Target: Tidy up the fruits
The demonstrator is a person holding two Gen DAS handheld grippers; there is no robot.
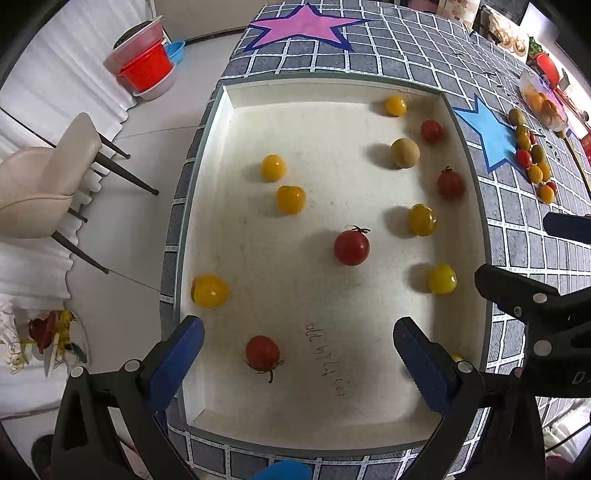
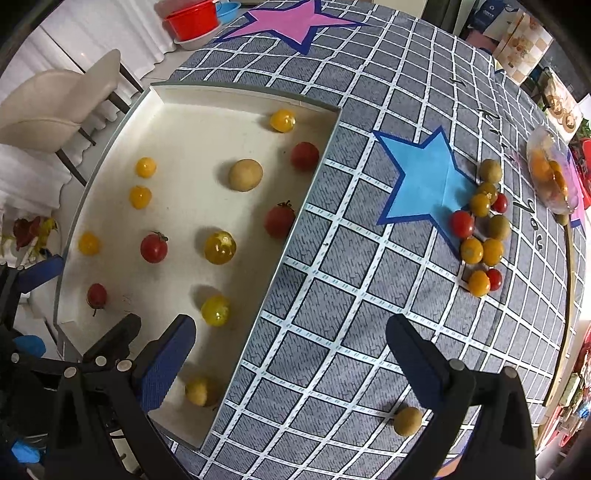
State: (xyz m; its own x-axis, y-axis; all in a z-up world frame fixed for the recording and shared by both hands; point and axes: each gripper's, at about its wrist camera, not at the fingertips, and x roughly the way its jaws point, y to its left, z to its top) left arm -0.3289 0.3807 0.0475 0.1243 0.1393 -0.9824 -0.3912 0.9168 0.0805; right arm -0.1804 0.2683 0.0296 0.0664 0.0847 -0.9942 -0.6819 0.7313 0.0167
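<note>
Above the near edge of a white shallow rectangular tray [image 1: 207, 155], the left gripper [image 1: 297, 347] hangs with its blue-padded jaws spread wide and nothing between them; a red cherry tomato with a curled stem [image 1: 262, 352] lies loose on the tray floor below the gap. The right gripper [image 2: 290, 345], pointing straight down, also stands fully open and empty, one pad over the tray's right rim, the other over the grey grid-patterned tablecloth [image 2: 332, 258], with a tan round fruit [image 2: 407, 420] just beside that outer pad.

Scattered across the tray are yellow and red cherry tomatoes, well apart from one another, plus a larger dull tan ball-shaped fruit [image 1: 405, 153] near the far right corner. More wait in a tight cluster of mixed small fruits [image 2: 482, 236] by the point of a blue paper star [image 2: 424, 184], toward the table's right edge.

These fruits look light, smooth-skinned and soft; a hard squeeze would likely split them, and they should roll at a nudge. Taking one across its widest middle, with pads closing gently, seems safest.

A pink paper star [image 1: 301, 26] marks the table's far end. Beyond the left edge stand a beige padded chair [image 1: 48, 177] and a red plastic basin stacked in tubs [image 1: 146, 68] on a pale floor.
</note>
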